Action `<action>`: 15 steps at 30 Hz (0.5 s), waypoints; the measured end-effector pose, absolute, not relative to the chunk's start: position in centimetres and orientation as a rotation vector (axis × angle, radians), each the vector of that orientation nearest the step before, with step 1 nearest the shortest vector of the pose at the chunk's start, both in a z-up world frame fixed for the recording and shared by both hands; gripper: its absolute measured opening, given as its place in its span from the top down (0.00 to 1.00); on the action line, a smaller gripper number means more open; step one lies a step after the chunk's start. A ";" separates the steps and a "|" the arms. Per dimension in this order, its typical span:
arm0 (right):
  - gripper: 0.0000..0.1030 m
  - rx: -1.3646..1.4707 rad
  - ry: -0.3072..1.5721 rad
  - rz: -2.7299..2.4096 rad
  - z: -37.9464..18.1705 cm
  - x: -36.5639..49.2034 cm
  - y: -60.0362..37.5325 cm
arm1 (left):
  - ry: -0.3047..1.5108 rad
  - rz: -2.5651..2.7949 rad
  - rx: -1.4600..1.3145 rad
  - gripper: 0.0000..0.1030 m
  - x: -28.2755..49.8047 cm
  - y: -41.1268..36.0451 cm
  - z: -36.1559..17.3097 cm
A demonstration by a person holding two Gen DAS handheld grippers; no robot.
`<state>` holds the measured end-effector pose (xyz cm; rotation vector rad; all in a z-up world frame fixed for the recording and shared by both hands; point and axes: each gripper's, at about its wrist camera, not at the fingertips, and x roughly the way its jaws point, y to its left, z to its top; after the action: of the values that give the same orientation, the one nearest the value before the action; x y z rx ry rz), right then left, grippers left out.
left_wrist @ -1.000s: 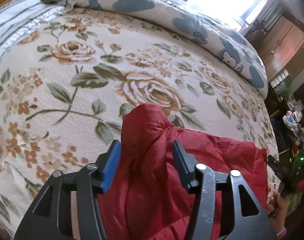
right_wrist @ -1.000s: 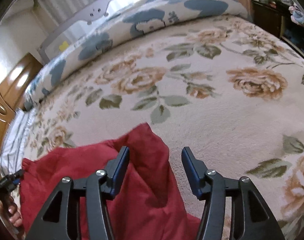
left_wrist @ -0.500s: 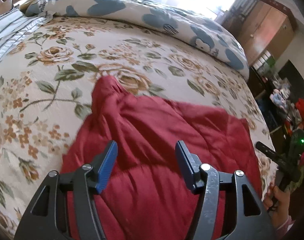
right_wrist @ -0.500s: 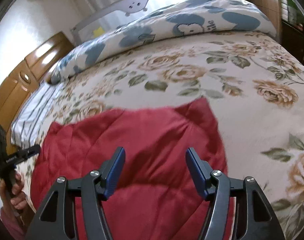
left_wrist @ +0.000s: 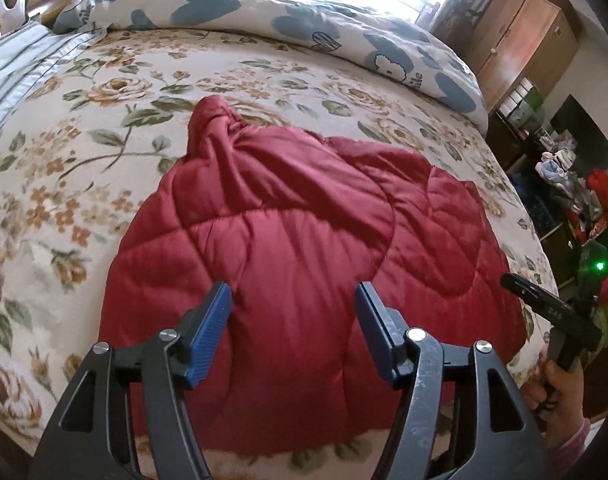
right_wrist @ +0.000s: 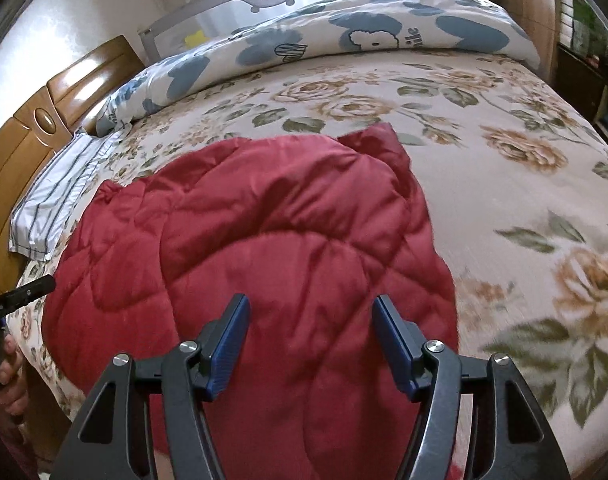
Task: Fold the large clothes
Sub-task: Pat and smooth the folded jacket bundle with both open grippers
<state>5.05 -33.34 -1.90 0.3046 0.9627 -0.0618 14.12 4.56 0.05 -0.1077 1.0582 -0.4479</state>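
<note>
A red quilted garment (left_wrist: 304, 232) (right_wrist: 264, 240) lies spread on the floral bed cover (left_wrist: 84, 152), near the bed's front edge. Its far left corner is bunched into a peak (left_wrist: 212, 120). My left gripper (left_wrist: 294, 332) hovers above the garment's near part; its jaws are opening, and no cloth is between the blue pads. My right gripper (right_wrist: 309, 344) hangs over the garment's near right part, open and holding nothing. The other gripper and the hand on it show at the right edge (left_wrist: 551, 320) of the left wrist view and at the left edge (right_wrist: 12, 300) of the right wrist view.
A blue-and-white rolled duvet (left_wrist: 343, 36) (right_wrist: 343, 36) lies along the far side of the bed. A striped pillow (left_wrist: 20, 64) (right_wrist: 52, 200) sits by the wooden headboard (right_wrist: 44, 120). Wooden cabinets (left_wrist: 519, 36) and cluttered items (left_wrist: 575, 188) stand beyond the bed's right side.
Both grippers have let go of the garment's far corners and drawn back toward the near edge. Their jaws have widened. The garment now lies spread on the bed.
</note>
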 end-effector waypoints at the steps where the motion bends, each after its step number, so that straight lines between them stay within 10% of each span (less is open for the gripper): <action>1: 0.36 0.302 0.963 -0.065 -1.8 4.5 -33.2 | 1.058 -0.442 -0.105 0.38 13.8 4.7 0.1; 15: 0.32 0.234 0.972 -0.029 -1.4 0.1 -28.4 | 1.038 -0.409 0.005 0.27 9.1 2.7 -0.2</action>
<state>0.12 -28.37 -1.44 0.2337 0.9722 -0.0295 9.15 2.73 -0.25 0.0054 1.0377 -0.4085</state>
